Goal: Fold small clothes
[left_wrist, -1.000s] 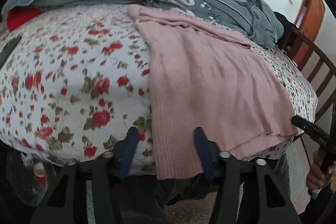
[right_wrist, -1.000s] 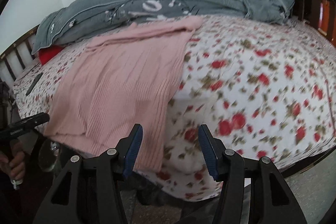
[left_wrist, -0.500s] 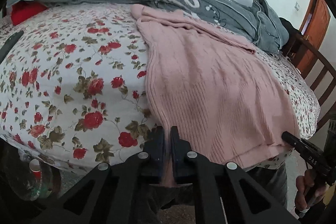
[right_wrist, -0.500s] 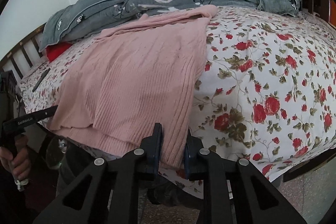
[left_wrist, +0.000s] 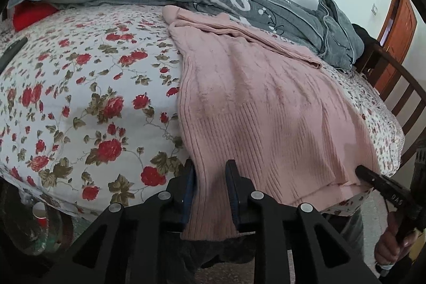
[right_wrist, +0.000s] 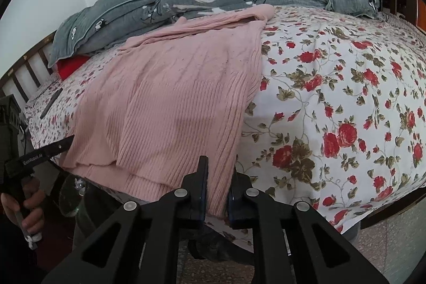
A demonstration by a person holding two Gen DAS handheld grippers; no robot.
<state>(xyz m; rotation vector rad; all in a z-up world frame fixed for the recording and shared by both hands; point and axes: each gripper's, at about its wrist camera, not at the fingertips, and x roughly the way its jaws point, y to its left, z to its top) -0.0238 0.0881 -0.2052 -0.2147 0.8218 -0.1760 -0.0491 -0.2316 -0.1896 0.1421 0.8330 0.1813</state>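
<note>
Right, your pink ribbed knit sweater [left_wrist: 266, 108] lies flat on the rose-print bedsheet [left_wrist: 80, 97], hem hanging over the near edge. Left gripper [left_wrist: 210, 193] and right gripper [right_wrist: 217, 188] both straddle hem corners, jaws slightly parted, not clamped. Lift now and the knit slips out, likely unevenly.
</note>
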